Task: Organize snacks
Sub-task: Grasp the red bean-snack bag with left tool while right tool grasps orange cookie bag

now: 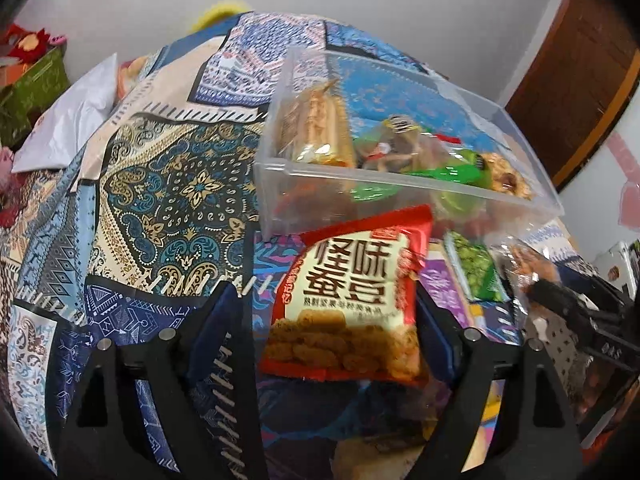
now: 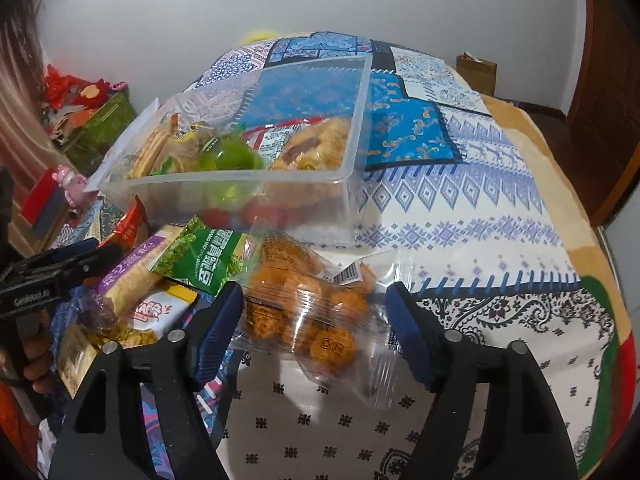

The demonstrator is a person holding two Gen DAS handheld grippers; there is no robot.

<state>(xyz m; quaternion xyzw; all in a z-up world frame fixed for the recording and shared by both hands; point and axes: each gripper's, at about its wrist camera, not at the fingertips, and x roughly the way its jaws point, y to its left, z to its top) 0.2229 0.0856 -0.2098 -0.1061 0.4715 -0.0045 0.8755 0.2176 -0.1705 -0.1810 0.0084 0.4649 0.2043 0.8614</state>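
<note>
A clear plastic bin (image 1: 404,178) with several snack packs in it stands on the patterned cloth; it also shows in the right wrist view (image 2: 224,184). My left gripper (image 1: 328,308) is open around a red and cream snack bag (image 1: 348,304) just before the bin. My right gripper (image 2: 314,308) is open around a clear bag of orange snacks (image 2: 308,304) lying in front of the bin. A green pea pack (image 2: 204,256) and a purple cracker pack (image 2: 132,276) lie in a pile to its left.
The patterned cloth (image 1: 160,184) covers the whole surface. The left gripper shows at the left edge of the right wrist view (image 2: 60,268). A green box (image 2: 104,128) and red items stand far left by the wall. A wooden door (image 1: 576,80) is at right.
</note>
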